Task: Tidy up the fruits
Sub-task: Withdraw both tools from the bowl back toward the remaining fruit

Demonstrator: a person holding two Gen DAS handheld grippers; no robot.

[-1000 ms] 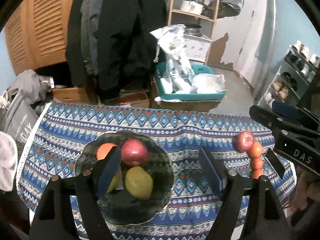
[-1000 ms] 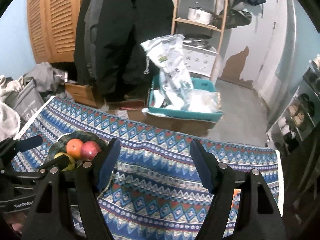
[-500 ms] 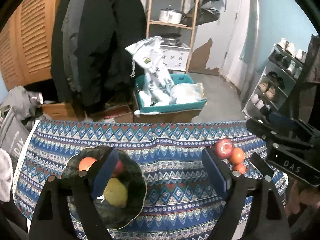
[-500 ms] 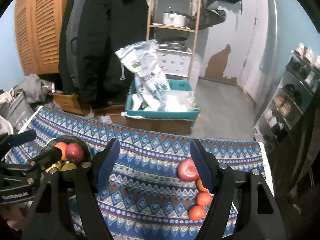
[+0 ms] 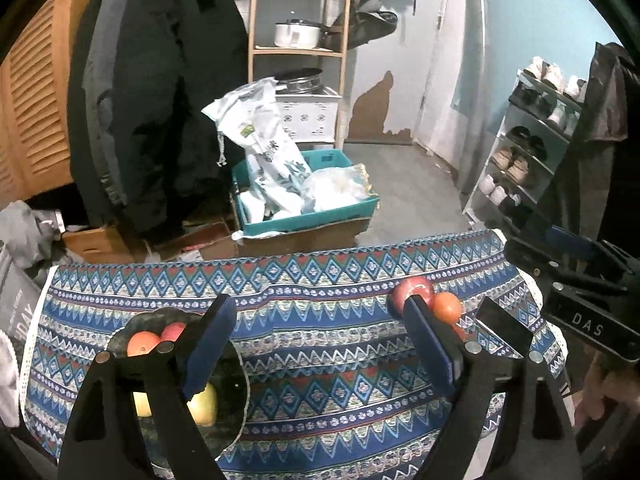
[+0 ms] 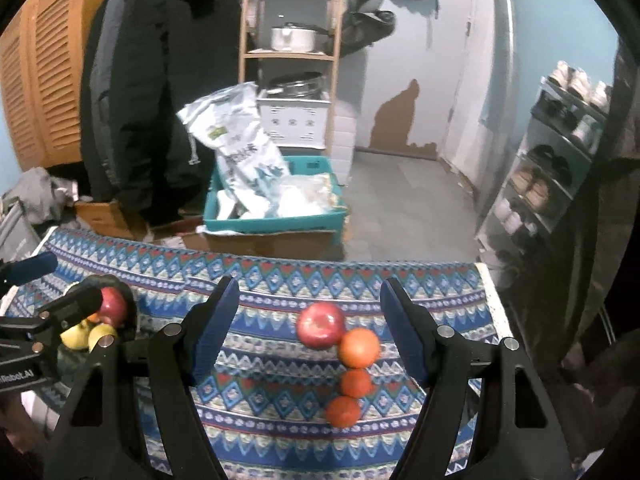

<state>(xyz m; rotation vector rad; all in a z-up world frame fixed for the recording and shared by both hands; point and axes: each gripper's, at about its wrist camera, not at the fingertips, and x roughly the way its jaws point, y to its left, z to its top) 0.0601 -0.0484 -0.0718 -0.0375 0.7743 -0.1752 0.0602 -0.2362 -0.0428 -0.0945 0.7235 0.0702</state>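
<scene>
Fruit sorting caught roughly halfway, nothing gripped at that point

A dark shallow bowl (image 5: 236,392) at the left end of the patterned tablecloth (image 6: 280,292) was already loaded with a red apple (image 6: 113,305), an orange (image 5: 142,343) and a couple of smooth yellow fruits (image 5: 204,404). Still left out on the cloth at the right end were a shiny red apple (image 6: 321,325) and three round oranges (image 6: 358,345) lined up touching in a row, so four pieces were judged outstanding. The left gripper (image 5: 320,348) was seen with its blue-padded jaws apart and empty, and the right gripper (image 6: 310,340) was likewise held wide with nothing clamped, framing the loose row.
</scene>
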